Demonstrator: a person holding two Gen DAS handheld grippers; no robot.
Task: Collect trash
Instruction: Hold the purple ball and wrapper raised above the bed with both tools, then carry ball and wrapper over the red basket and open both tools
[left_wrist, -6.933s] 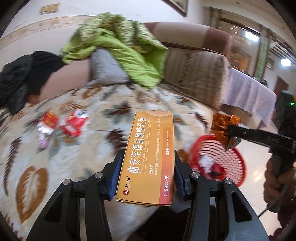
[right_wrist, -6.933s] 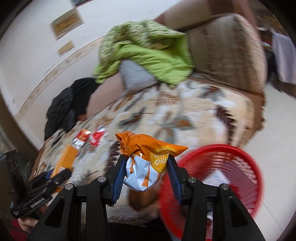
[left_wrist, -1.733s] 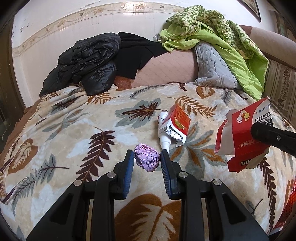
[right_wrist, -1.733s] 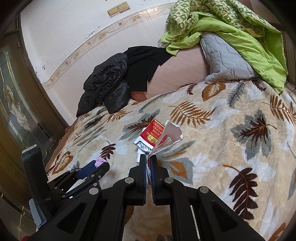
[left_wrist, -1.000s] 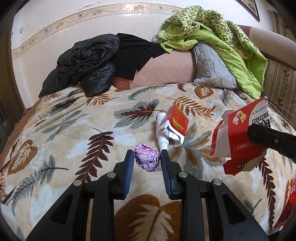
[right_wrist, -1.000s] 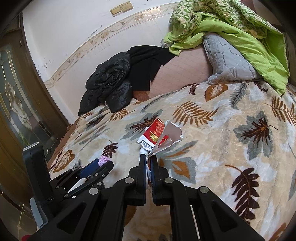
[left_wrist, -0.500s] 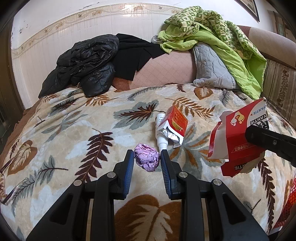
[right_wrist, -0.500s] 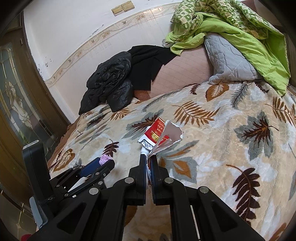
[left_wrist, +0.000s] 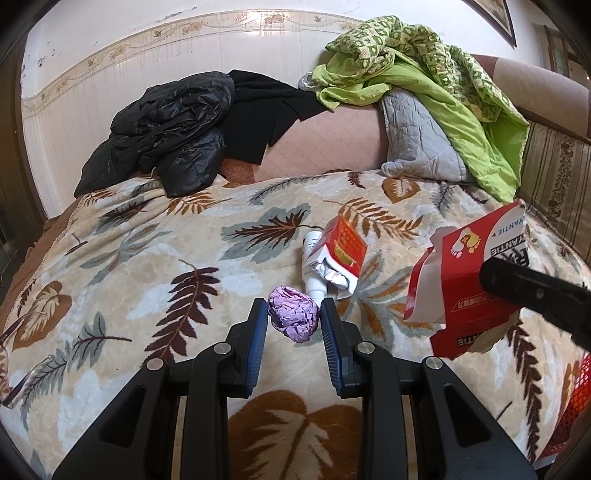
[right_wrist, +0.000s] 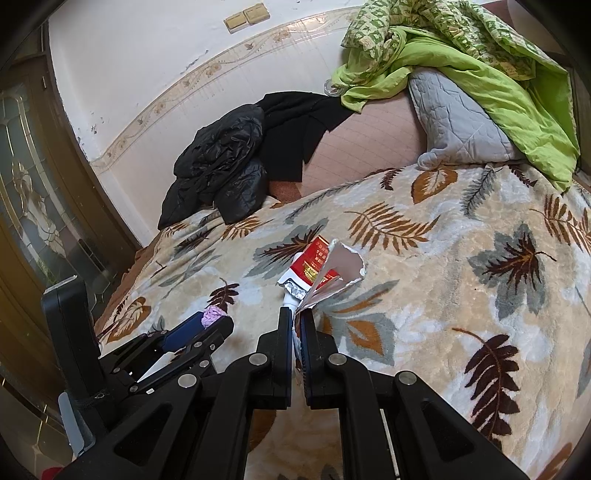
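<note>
A dark wooden door with patterned glass (right_wrist: 29, 206) is seen at the far left of the room, next to a white wall with a floral border strip (left_wrist: 147, 37). A black puffer jacket (left_wrist: 162, 133) is piled against the pinkish sofa back (left_wrist: 325, 144), with a grey quilted cushion (left_wrist: 417, 136) and a green blanket (left_wrist: 443, 74) heaped further right.

The whole seat is covered by a cream fleece blanket with brown and grey leaves (left_wrist: 147, 266).

The left gripper (left_wrist: 294, 325) is held low over that blanket with a crumpled purple paper ball (left_wrist: 293, 318) pinched between its blue-padded fingers, so it's closed on the ball. Just past it, a white tube (left_wrist: 314, 273) and a torn red carton (left_wrist: 341, 251) are left lying on the blanket, touching each other.

Further right, the right gripper (right_wrist: 295, 325) is clamped nearly all the way shut on the thin flap of a torn red box (left_wrist: 469, 273), which is held up off the blanket. A bit of a red mesh basket (left_wrist: 576, 398) is caught at the right edge, below the seat.
</note>
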